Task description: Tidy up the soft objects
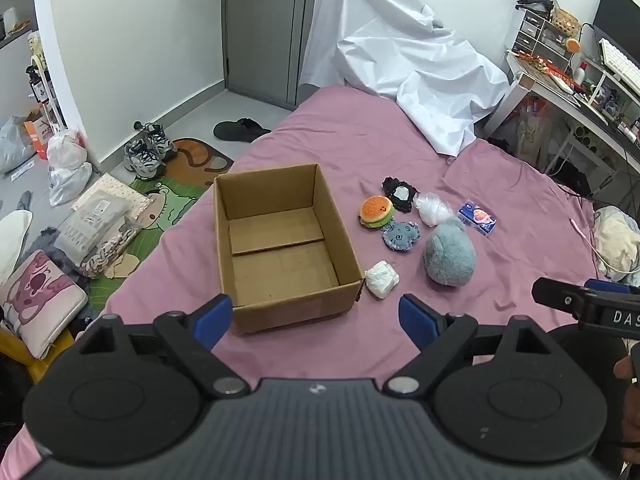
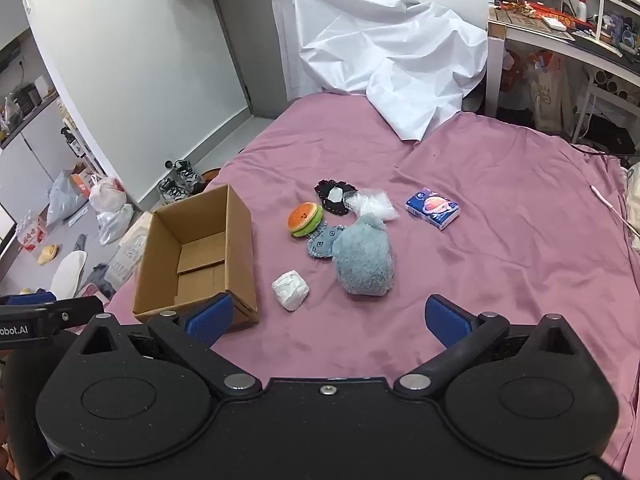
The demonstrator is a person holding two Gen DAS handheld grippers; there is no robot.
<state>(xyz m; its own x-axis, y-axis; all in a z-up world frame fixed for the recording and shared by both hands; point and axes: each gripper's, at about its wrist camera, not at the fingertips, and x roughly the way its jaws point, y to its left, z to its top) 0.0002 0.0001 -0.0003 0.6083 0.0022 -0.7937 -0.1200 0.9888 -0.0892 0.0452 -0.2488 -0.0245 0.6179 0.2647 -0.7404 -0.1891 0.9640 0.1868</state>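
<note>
Both grippers tilted down over the bed (image 1: 360, 140), jaws wide, nothing gripped. Left gripper (image 1: 316, 316) sits at the empty cardboard box (image 1: 280, 240); right gripper (image 2: 328, 318) just short of the blue plush (image 2: 362, 260) and white wad (image 2: 291, 290), beside the box.

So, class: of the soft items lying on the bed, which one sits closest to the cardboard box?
The crumpled white bundle, right beside the box's near corner; the others lie farther off.

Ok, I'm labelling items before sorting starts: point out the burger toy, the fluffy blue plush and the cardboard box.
burger toy (image 2: 305, 219), right wrist view, on its orange bun.
fluffy blue plush (image 2: 363, 262), right wrist view, middle of its body.
cardboard box (image 1: 294, 310), left wrist view, near outer wall.
</note>
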